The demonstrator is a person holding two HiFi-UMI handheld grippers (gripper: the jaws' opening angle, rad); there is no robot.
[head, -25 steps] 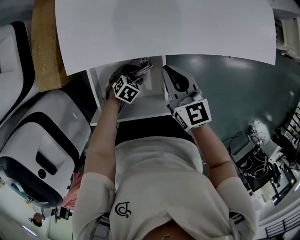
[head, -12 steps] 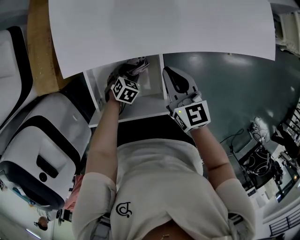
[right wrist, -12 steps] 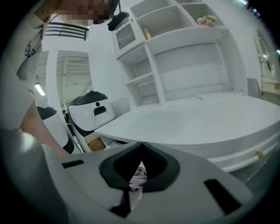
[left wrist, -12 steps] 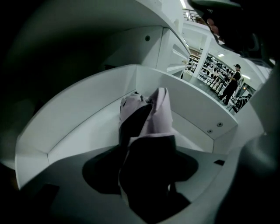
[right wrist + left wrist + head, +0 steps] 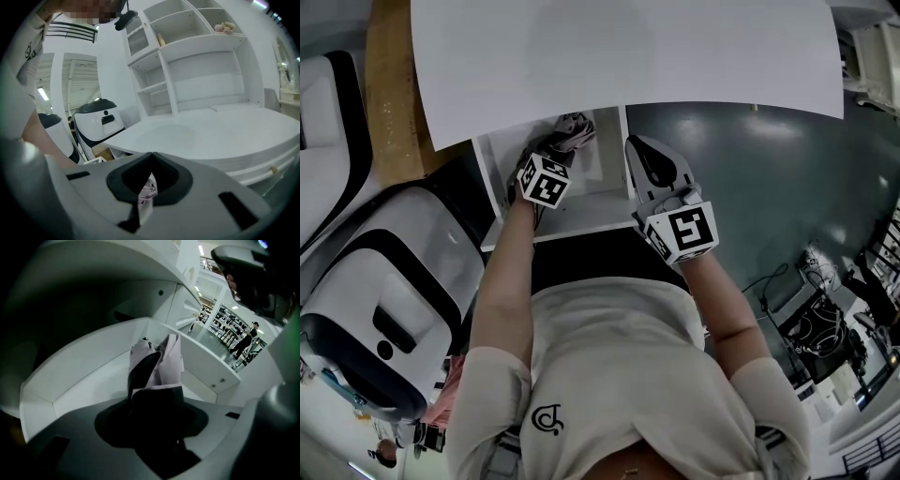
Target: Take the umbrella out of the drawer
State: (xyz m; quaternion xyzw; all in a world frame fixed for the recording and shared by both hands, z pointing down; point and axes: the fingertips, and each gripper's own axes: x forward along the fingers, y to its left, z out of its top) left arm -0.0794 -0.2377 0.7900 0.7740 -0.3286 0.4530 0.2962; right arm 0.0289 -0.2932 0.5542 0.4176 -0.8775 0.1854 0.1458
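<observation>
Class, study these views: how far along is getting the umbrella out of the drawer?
Done: the drawer stands open under the table. In hand: the left tool is inside it, jaws closing around the folded umbrella. Left: finish the grip and lift the umbrella clear; it is not yet out.

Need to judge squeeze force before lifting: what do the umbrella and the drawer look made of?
Umbrella: soft thin fabric, pale pink, matte. It bunches in loose folds, so probably nylon or polyester. Drawer: rigid white board with a smooth satin finish, likely painted or laminated wood. Its panels are flat, with small fastener dots.
</observation>
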